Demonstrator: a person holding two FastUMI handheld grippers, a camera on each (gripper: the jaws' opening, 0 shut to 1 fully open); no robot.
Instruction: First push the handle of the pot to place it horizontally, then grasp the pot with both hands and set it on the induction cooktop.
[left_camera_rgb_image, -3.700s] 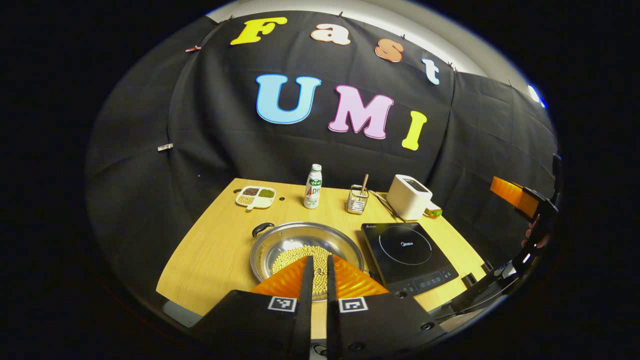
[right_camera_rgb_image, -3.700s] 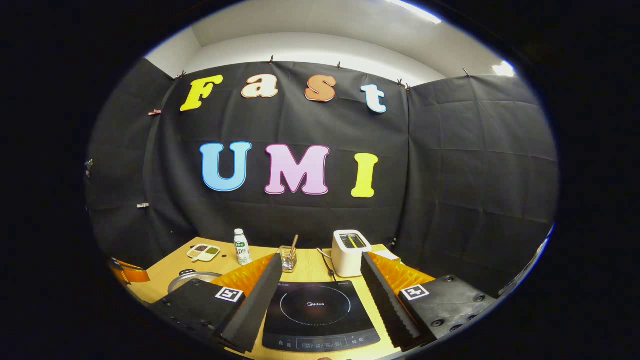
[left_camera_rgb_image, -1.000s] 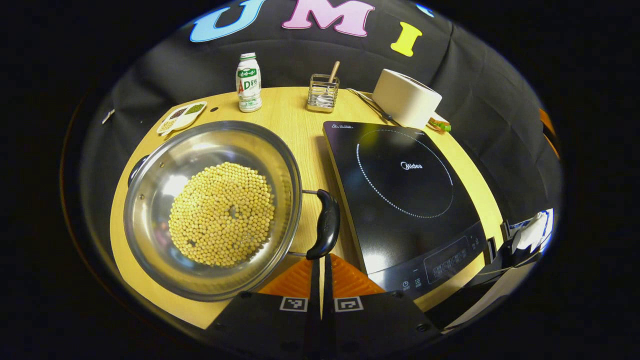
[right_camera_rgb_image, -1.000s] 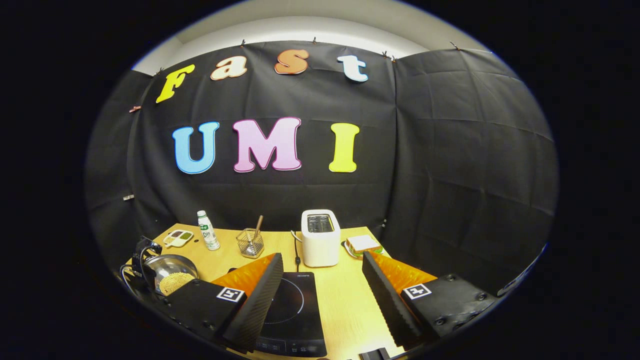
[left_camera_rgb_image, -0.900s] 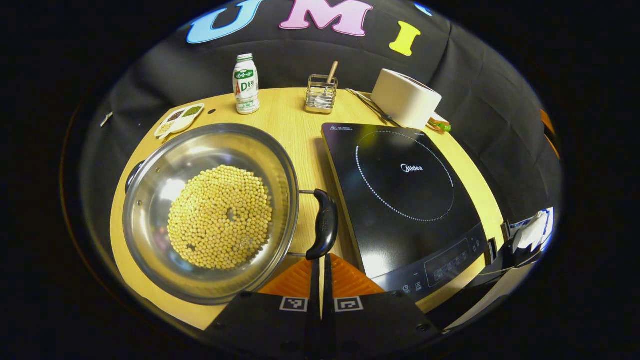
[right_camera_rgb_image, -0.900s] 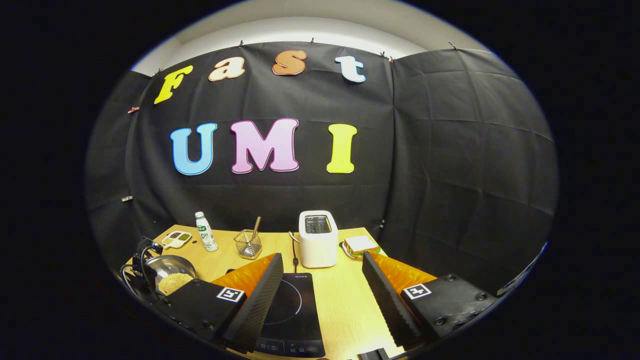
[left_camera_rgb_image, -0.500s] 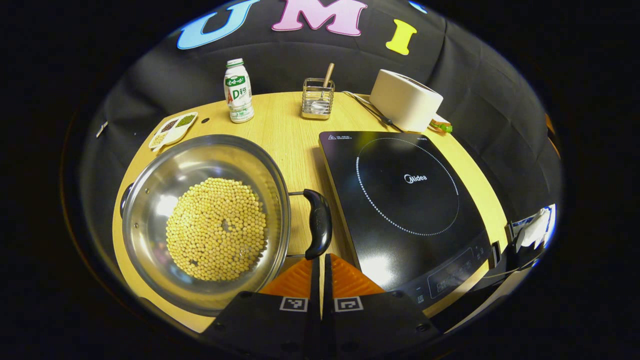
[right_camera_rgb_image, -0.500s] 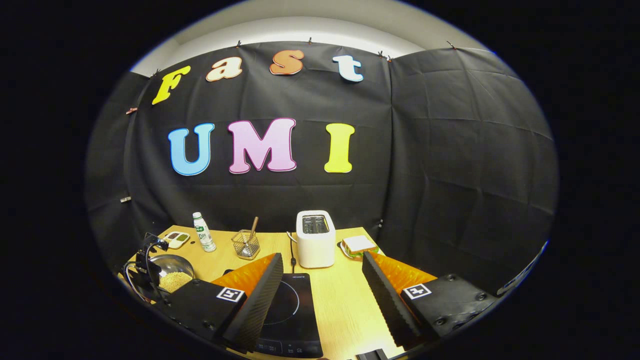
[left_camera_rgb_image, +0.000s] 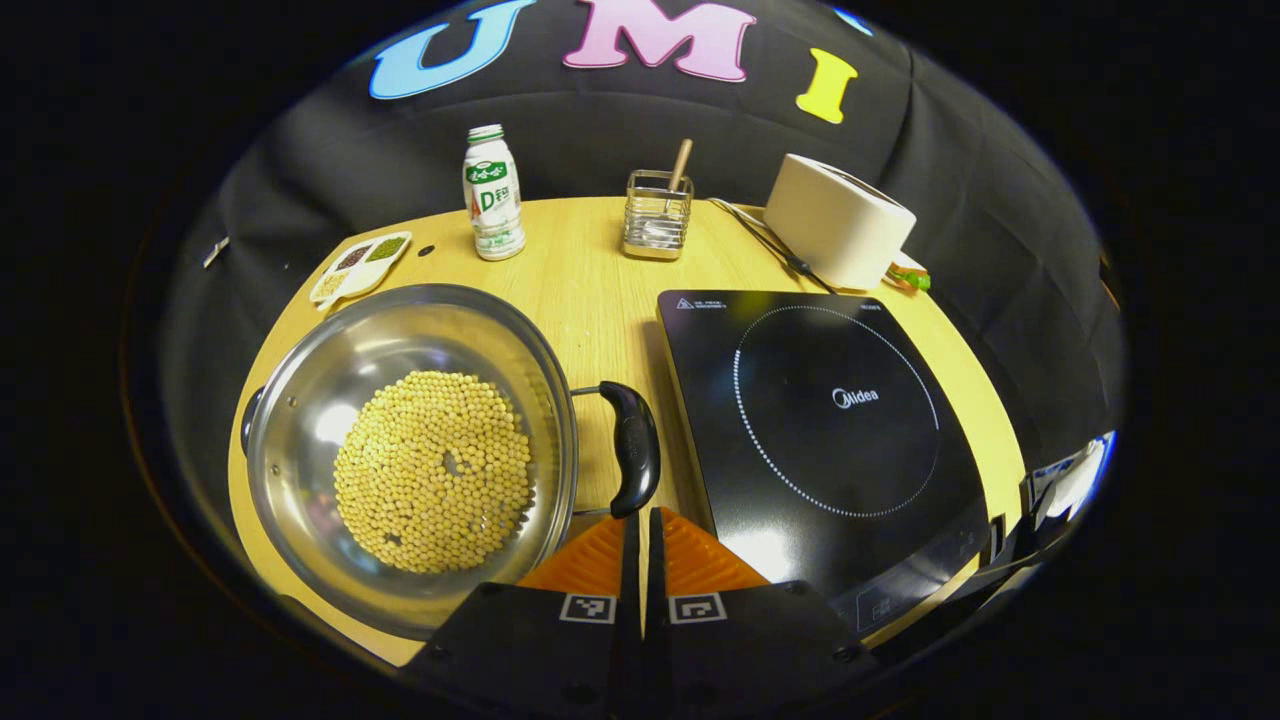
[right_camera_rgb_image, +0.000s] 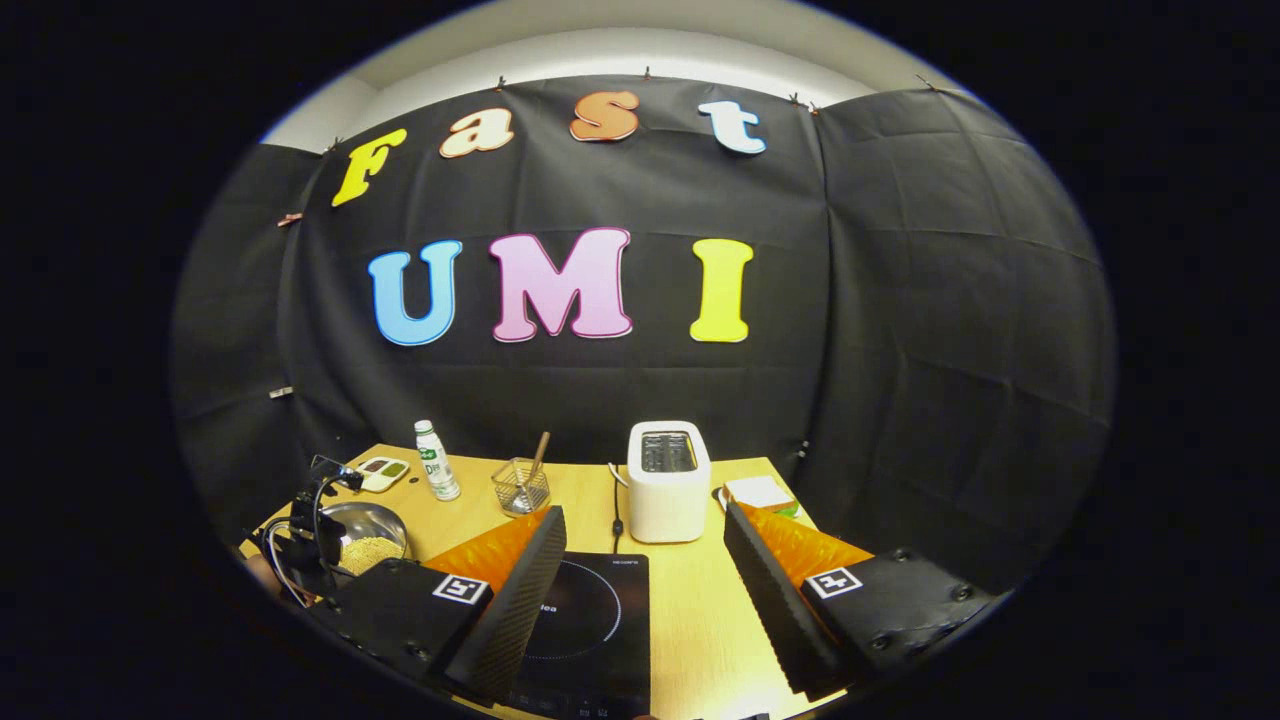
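The left gripper, fingers pressed together, has nudged the pot handle round — nearly level; right gripper waits wide open.

The induction cooktop bears a white brand word inside its ring; the bottle at the far edge of the bench wears a printed label.

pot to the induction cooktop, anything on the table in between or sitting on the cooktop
Nothing visible. In the left gripper view the pot sits beside the induction cooktop with only bare table between them, and the glass top is bare.
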